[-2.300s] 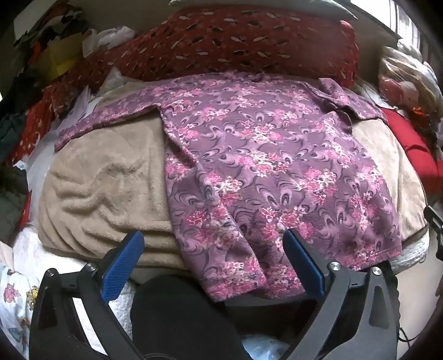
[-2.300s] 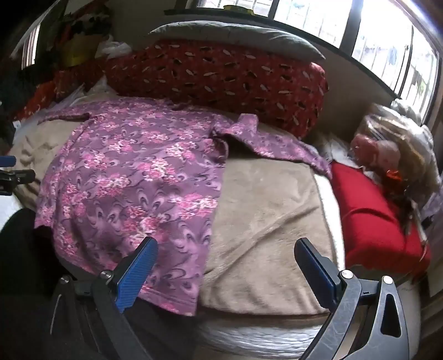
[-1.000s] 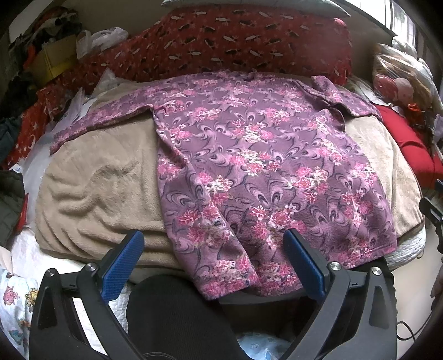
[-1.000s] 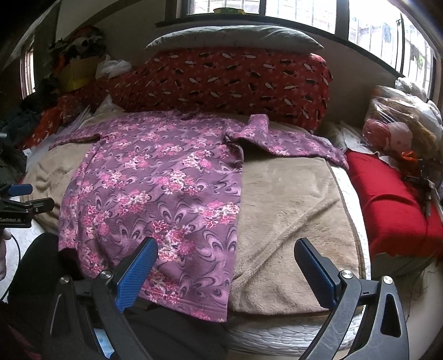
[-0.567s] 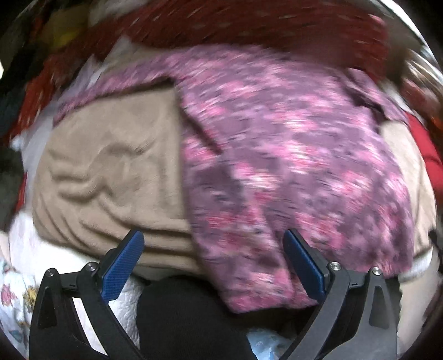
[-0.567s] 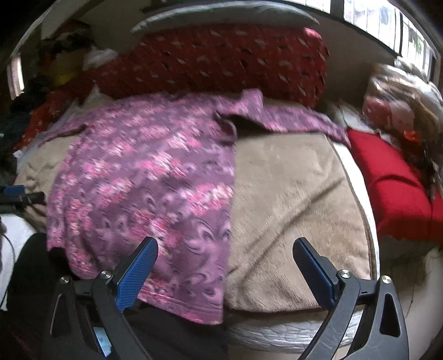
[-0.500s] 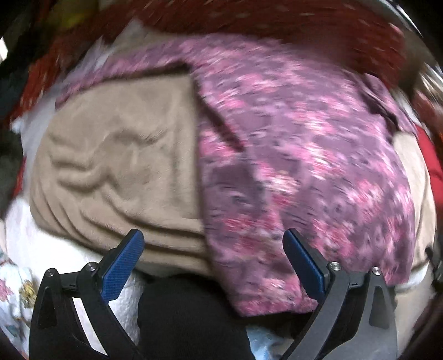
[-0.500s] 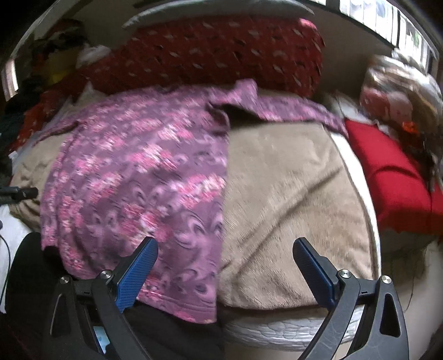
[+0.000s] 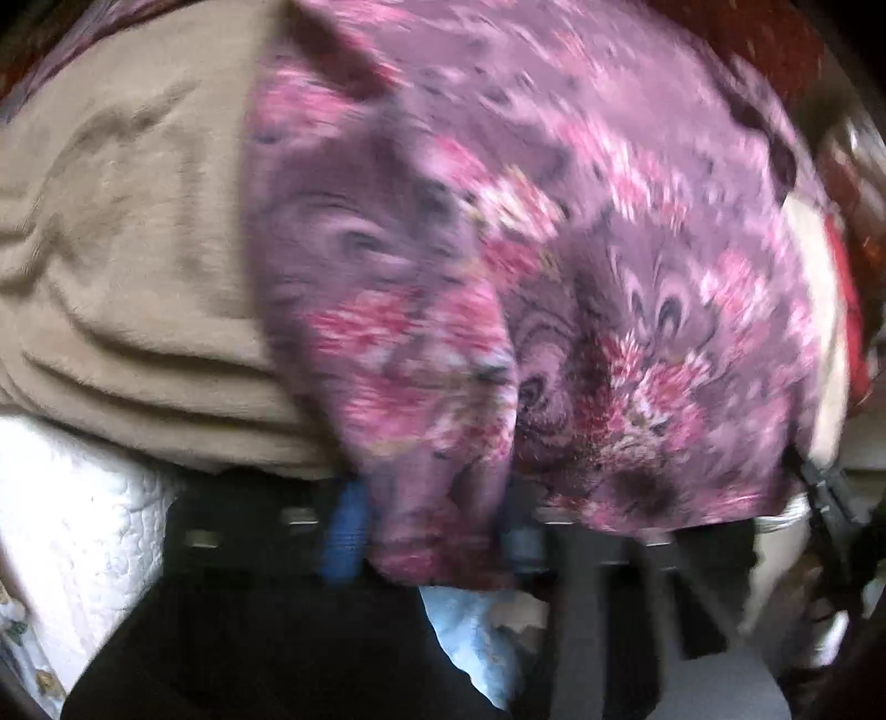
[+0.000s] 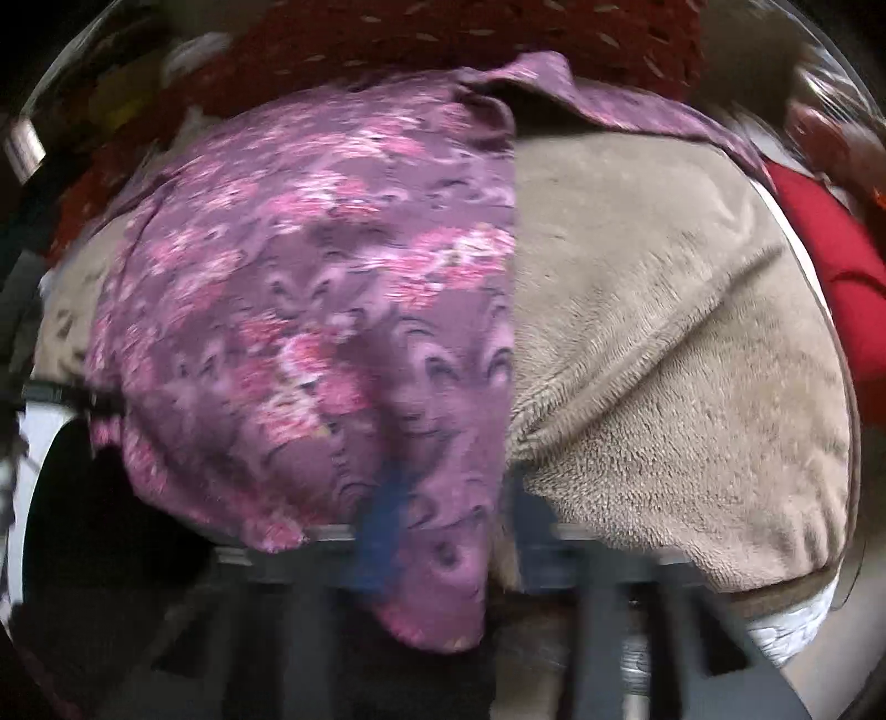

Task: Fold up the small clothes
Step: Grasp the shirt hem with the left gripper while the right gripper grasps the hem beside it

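A purple floral shirt (image 9: 554, 249) lies spread on a beige blanket (image 9: 127, 221) over the bed. In the blurred left wrist view, my left gripper (image 9: 432, 531) points down at the shirt's near-left hem corner. Its jaws are closing, and the bunched fabric sits between the blue pads (image 9: 343, 531). In the right wrist view, the shirt (image 10: 310, 277) covers the left half of the blanket (image 10: 664, 332). My right gripper (image 10: 454, 531) is shut on the near-right hem corner, and the cloth hangs down between its pads (image 10: 382, 526).
A red patterned bolster (image 10: 470, 33) lies along the back of the bed and a red cushion (image 10: 830, 249) at the right. White quilted bedding (image 9: 72, 526) shows below the blanket's near edge, with dark cloth (image 9: 249, 637) underneath it.
Both grippers have dropped toward the shirt's near hem. Their jaws have gone from wide open to drawn together with the hem corners between them.
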